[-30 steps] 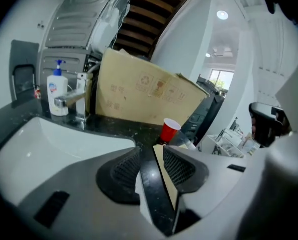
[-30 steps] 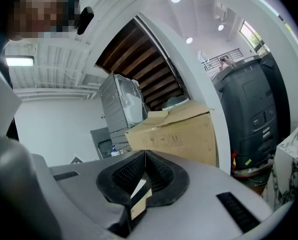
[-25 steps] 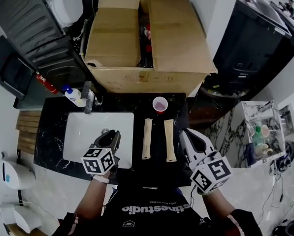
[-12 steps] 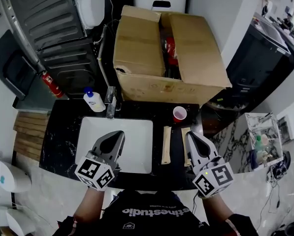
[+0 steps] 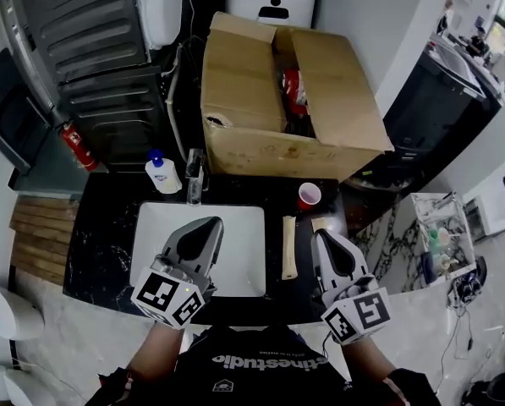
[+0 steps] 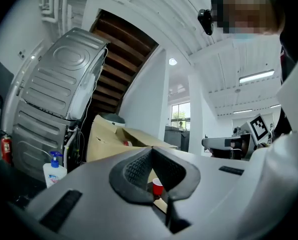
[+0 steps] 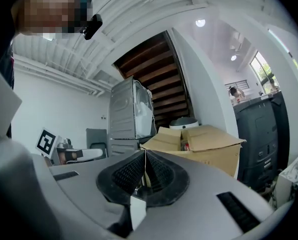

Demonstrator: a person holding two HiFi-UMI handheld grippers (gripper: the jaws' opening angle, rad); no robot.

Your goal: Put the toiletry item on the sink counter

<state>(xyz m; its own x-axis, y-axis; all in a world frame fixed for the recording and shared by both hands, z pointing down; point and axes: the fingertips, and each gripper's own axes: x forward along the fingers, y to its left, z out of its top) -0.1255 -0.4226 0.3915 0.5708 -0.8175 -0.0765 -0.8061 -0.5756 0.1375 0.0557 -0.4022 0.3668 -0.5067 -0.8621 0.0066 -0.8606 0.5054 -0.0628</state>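
Observation:
A white pump bottle with a blue top (image 5: 162, 174) stands on the black sink counter (image 5: 100, 235) left of the faucet (image 5: 194, 176); the left gripper view shows the bottle (image 6: 54, 170) at lower left. My left gripper (image 5: 203, 225) hovers over the white basin (image 5: 150, 227), shut, with nothing between its jaws (image 6: 151, 149). To the right, over the counter's near edge, my right gripper (image 5: 326, 242) is also shut and empty (image 7: 145, 151). A red cup (image 5: 309, 194) and a wooden handle-like piece (image 5: 288, 245) lie on the counter between the grippers; a second wooden piece (image 5: 321, 223) is partly hidden by the right gripper.
A large open cardboard box (image 5: 244, 100) sits behind the counter, with a grey machine (image 5: 83, 49) and a red fire extinguisher (image 5: 73, 146) to its left. A dark cabinet (image 5: 438, 100) stands at the right. A marbled shelf unit (image 5: 434, 244) is beside the counter's right end.
The left gripper's jaws have closed. The head view has swung, so counter and box sit further right and lower, and the soap bottle shows fully. Both grippers stay near the counter's front.

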